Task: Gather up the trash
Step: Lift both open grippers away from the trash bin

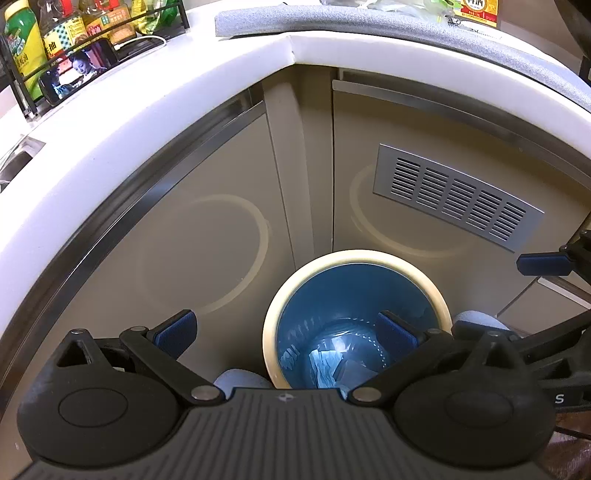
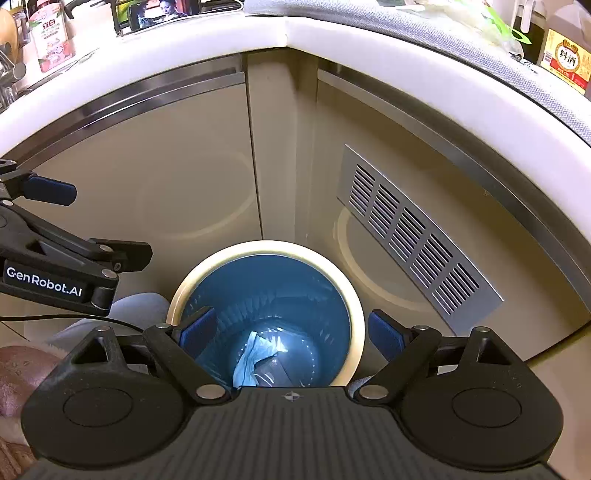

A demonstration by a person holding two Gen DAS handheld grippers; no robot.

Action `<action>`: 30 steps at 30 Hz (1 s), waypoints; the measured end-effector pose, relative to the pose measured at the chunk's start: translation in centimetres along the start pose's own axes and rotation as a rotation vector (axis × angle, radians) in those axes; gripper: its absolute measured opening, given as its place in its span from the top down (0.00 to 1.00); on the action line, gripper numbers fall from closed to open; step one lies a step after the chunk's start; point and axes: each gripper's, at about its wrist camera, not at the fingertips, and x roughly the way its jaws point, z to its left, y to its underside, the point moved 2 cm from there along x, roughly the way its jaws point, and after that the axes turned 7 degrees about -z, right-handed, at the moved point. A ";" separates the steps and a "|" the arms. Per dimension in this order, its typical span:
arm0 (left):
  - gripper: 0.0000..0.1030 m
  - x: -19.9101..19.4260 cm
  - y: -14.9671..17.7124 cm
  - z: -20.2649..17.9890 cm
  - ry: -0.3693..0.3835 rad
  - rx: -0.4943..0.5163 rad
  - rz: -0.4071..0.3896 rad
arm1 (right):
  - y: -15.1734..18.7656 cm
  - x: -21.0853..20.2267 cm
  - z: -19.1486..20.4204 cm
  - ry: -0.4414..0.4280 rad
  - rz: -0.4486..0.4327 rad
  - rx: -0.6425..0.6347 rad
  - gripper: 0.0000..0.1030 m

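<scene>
A round trash bin with a cream rim (image 1: 354,254) (image 2: 266,245) and a blue liner stands on the floor in the corner of the cabinets. Crumpled pale trash (image 1: 325,365) (image 2: 255,354) lies at its bottom. My left gripper (image 1: 286,332) hangs over the bin's left side, open and holding nothing. My right gripper (image 2: 291,332) is open over the bin mouth, also with nothing between its pads. In the right wrist view the left gripper (image 2: 92,221) reaches in from the left. One blue pad of the right gripper's fingers (image 1: 543,264) shows at the right edge of the left wrist view.
Beige cabinet doors and a metal vent grille (image 2: 413,236) stand behind the bin. Above runs a white countertop edge (image 1: 184,96) with a phone (image 1: 79,70), bottles (image 1: 22,44) and a grey mat (image 1: 369,18). A person's light-blue clad legs (image 2: 140,306) flank the bin.
</scene>
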 end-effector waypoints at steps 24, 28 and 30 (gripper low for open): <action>0.00 0.1 0.0 0.1 0.000 0.000 0.002 | -0.1 0.2 0.2 -0.003 0.002 -0.005 0.12; 0.00 0.0 0.0 0.0 0.000 -0.001 0.002 | 0.0 0.2 0.2 -0.002 0.002 -0.005 0.12; 0.00 0.0 0.0 0.1 0.001 0.000 0.001 | 0.0 0.1 0.2 -0.002 0.002 -0.005 0.12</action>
